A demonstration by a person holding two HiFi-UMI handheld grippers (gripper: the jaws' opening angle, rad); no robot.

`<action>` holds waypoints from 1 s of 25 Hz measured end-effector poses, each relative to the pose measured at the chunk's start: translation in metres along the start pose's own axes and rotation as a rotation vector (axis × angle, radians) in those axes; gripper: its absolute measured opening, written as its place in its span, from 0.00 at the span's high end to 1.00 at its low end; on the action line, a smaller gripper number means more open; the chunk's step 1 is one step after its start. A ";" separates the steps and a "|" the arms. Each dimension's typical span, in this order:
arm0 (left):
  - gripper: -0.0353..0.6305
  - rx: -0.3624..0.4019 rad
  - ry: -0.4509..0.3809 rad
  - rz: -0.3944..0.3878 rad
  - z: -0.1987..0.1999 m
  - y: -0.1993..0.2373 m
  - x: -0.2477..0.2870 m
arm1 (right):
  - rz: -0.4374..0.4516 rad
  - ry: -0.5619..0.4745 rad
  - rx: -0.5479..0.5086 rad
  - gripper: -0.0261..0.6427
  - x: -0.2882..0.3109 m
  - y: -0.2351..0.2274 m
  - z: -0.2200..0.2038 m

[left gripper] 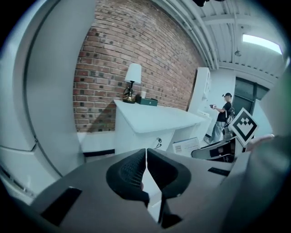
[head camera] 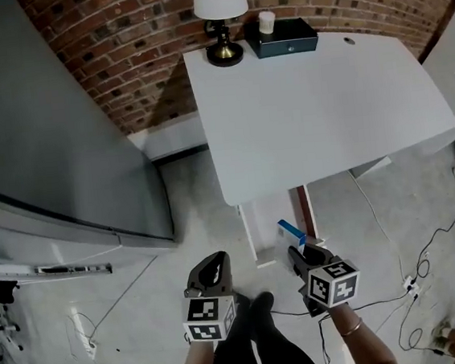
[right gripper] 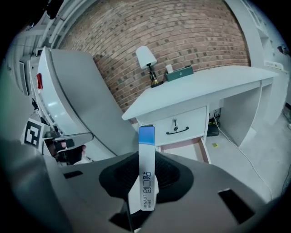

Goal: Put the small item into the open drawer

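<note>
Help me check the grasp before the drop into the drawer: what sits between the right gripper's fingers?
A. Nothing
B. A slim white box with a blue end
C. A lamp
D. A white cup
B: in the right gripper view, the slim white box with a blue end stands upright, pinched between the dark fingers of the right gripper.

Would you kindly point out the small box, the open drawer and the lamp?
small box [right gripper: 146,175], right gripper view, its white printed face.
open drawer [right gripper: 183,150], right gripper view, its bare floor.
lamp [right gripper: 145,57], right gripper view, its shade.
</note>
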State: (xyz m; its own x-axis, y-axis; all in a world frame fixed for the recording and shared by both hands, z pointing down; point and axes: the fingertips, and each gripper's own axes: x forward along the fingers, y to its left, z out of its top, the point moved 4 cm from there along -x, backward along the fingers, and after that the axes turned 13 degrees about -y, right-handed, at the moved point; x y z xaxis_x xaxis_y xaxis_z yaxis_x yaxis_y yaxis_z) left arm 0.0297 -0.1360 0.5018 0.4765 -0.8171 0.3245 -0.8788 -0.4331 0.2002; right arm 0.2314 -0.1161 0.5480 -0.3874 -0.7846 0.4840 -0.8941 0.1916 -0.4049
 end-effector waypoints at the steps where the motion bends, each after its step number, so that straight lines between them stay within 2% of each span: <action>1: 0.91 -0.013 0.002 0.019 -0.008 0.010 -0.001 | -0.003 0.021 -0.002 0.83 0.013 -0.001 -0.010; 6: 0.91 -0.072 0.010 0.103 -0.052 0.054 -0.002 | -0.038 0.105 -0.009 0.83 0.076 -0.012 -0.055; 11: 0.91 -0.076 0.019 0.119 -0.099 0.085 0.012 | -0.085 0.168 -0.056 0.83 0.138 -0.029 -0.105; 17: 0.91 -0.127 0.048 0.150 -0.159 0.120 0.019 | -0.135 0.245 -0.039 0.83 0.193 -0.046 -0.171; 21: 0.91 -0.165 0.055 0.174 -0.192 0.133 0.023 | -0.152 0.303 -0.100 0.83 0.218 -0.063 -0.198; 25: 0.91 -0.176 0.060 0.189 -0.218 0.149 0.028 | -0.165 0.337 -0.093 0.83 0.245 -0.075 -0.221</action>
State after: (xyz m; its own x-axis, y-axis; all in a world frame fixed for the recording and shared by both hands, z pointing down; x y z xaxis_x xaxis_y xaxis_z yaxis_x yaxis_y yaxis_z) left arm -0.0834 -0.1404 0.7420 0.3092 -0.8509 0.4248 -0.9374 -0.1974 0.2868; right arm 0.1542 -0.1924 0.8686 -0.2750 -0.5749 0.7706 -0.9611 0.1437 -0.2358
